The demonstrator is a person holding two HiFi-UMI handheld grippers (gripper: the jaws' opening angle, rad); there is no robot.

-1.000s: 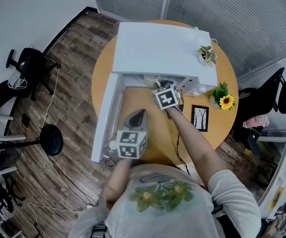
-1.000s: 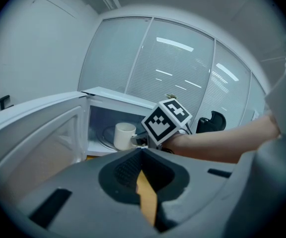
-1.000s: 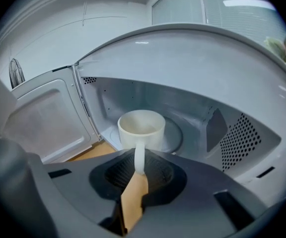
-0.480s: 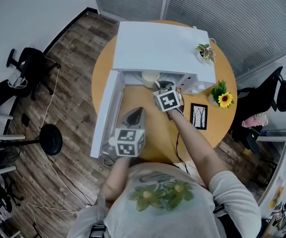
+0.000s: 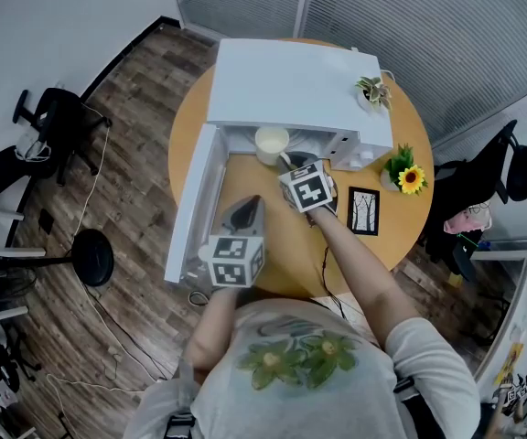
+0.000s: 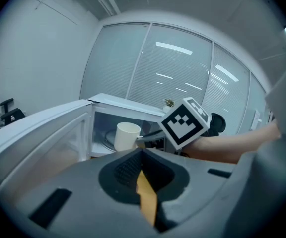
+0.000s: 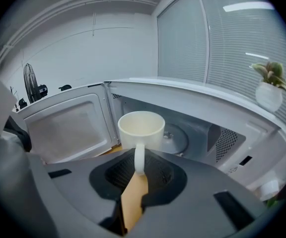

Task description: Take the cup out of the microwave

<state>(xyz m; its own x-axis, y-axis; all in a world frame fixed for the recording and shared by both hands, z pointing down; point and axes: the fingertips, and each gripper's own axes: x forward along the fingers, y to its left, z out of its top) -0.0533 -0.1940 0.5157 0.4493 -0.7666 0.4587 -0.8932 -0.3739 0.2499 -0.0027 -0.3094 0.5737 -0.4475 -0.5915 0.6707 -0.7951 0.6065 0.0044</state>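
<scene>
The white microwave stands on the round wooden table, its door swung open to the left. My right gripper is shut on the handle of the cream cup. It holds the cup upright at the mouth of the cavity, in front of the glass turntable. The cup shows in the head view just outside the opening, and the cup also shows in the left gripper view. My left gripper hangs shut and holding nothing over the table, nearer me and beside the door.
On the microwave's right corner stands a small potted plant. A sunflower pot and a framed picture sit on the table to the right. A cable runs over the table's near edge. Office chairs stand on the floor around.
My right gripper has drawn back towards me and risen a little, bringing the cup from under the microwave's roof out to the opening. The left gripper has hardly moved.
</scene>
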